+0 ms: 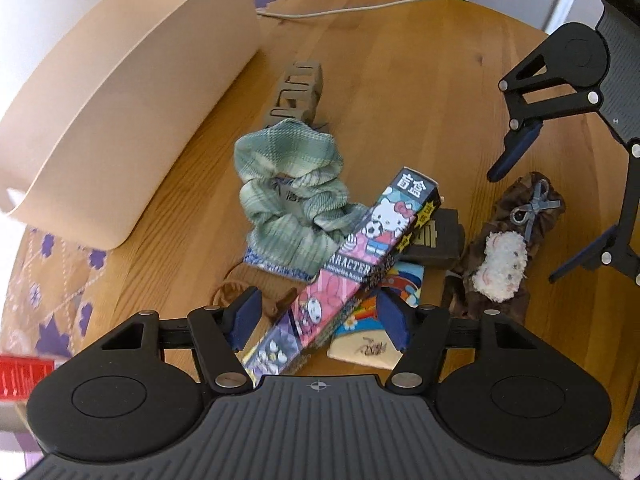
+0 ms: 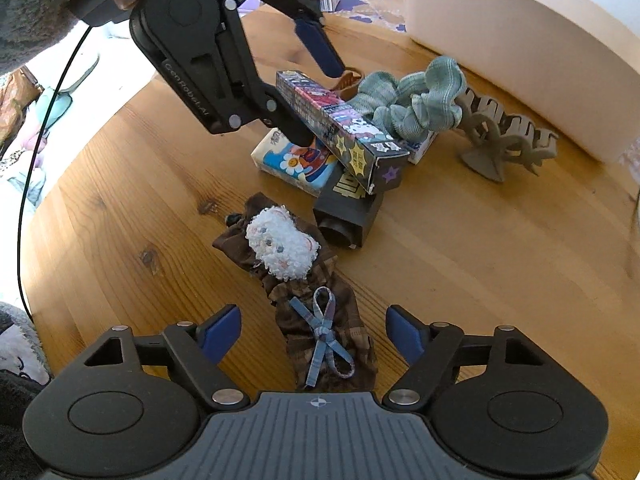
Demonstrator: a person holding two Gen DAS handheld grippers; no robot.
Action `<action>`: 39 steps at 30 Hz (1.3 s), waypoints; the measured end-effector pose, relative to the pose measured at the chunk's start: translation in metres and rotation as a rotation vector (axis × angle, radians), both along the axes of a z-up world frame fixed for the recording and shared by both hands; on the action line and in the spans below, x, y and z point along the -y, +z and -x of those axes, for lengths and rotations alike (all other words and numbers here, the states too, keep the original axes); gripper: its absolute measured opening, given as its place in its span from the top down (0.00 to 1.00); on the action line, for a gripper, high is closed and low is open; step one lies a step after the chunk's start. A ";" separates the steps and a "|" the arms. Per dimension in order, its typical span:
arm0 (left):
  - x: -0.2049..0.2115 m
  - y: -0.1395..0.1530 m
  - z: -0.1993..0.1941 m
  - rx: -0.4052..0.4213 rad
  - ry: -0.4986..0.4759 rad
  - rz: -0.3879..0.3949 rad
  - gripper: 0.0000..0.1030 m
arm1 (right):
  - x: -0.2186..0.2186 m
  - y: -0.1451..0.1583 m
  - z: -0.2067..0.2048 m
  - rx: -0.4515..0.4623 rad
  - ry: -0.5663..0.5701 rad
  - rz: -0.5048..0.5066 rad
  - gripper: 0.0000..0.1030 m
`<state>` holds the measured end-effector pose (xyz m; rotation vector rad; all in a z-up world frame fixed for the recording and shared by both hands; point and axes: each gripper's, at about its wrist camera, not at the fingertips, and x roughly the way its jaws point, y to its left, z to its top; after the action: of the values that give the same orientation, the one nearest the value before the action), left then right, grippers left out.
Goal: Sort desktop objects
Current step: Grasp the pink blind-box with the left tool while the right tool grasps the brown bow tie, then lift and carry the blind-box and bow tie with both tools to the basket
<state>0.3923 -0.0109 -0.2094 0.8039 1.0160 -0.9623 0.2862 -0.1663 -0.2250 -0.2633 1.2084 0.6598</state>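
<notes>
With the left hand-held gripper [image 1: 318, 322] spread wide astride the long cartoon box [image 1: 344, 276], which leans on the green scrunchie [image 1: 292, 196], close squarely on its long sides so it cannot pivot

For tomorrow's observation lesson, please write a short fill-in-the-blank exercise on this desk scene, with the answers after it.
1. The left gripper has its open jaws either side of the long ____ box.
2. The green scrunchie lies against a grey hair ____.
3. The brown scrunchie carries a fluffy white toy and a blue ____.

Answers: Hello Kitty; claw; bow
</notes>
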 end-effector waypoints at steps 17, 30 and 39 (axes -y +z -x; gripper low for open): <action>-0.001 -0.011 -0.039 -0.270 0.011 0.072 0.55 | 0.010 -0.007 -0.004 -0.022 -0.055 -0.054 0.36; -0.004 -0.003 -0.025 -0.283 0.041 0.093 0.77 | 0.020 -0.004 0.013 -0.054 -0.059 -0.108 0.63; 0.001 -0.003 -0.024 -0.248 0.067 0.088 0.77 | 0.026 0.002 0.033 -0.061 -0.047 -0.107 0.65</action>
<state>0.4163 -0.0116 -0.2120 0.5831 1.1973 -1.0596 0.2536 -0.1920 -0.2227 -0.1253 1.2295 0.6935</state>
